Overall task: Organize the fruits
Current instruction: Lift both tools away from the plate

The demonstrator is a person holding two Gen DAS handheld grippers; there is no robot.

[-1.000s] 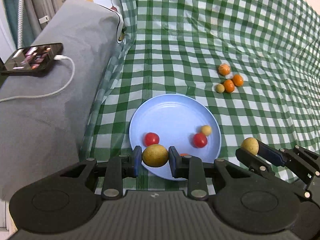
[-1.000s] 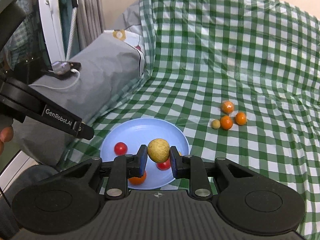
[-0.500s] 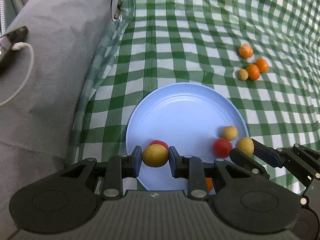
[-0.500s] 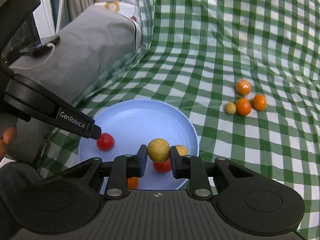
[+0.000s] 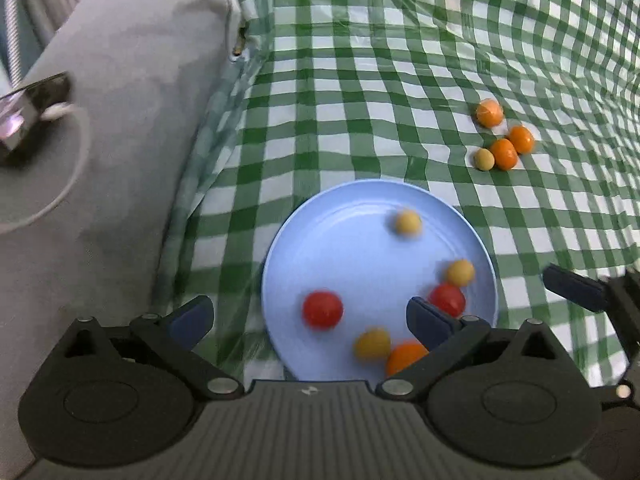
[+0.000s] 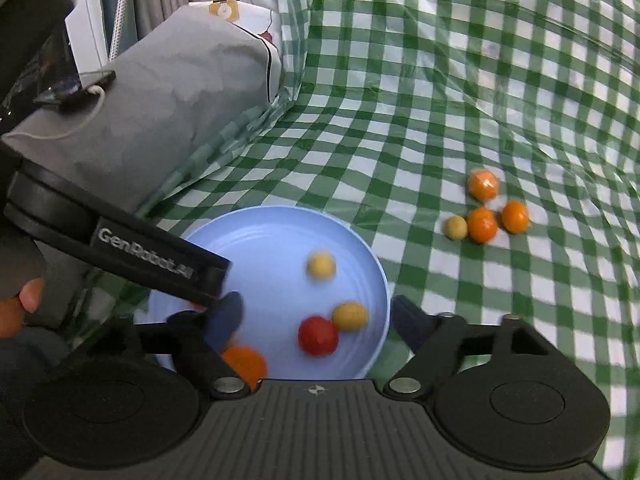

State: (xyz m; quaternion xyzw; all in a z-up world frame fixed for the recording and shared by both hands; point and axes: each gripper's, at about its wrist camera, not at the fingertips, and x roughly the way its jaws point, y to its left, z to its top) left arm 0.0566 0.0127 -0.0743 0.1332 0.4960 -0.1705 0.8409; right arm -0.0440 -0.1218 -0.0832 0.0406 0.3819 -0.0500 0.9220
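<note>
Half a second ago each of my grippers clamped a yellow fruit; now the left gripper [image 5: 308,316] and right gripper [image 6: 316,320] are opening with nothing between their jaws. Both fruits lie loose on the blue plate [image 5: 344,240]: one [image 5: 408,223] far of the jaws, one [image 5: 372,344] near, between my left jaws.

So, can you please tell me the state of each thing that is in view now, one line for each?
left gripper: jaws opening, nothing between them.
right gripper: jaws opening, nothing held.
blue plate: flat on the cloth, holding six fruits.
yellow fruit: loose on the plate, blurred.
four fruits: on the cloth, outside the plate.
phone: cable plugged in.
</note>
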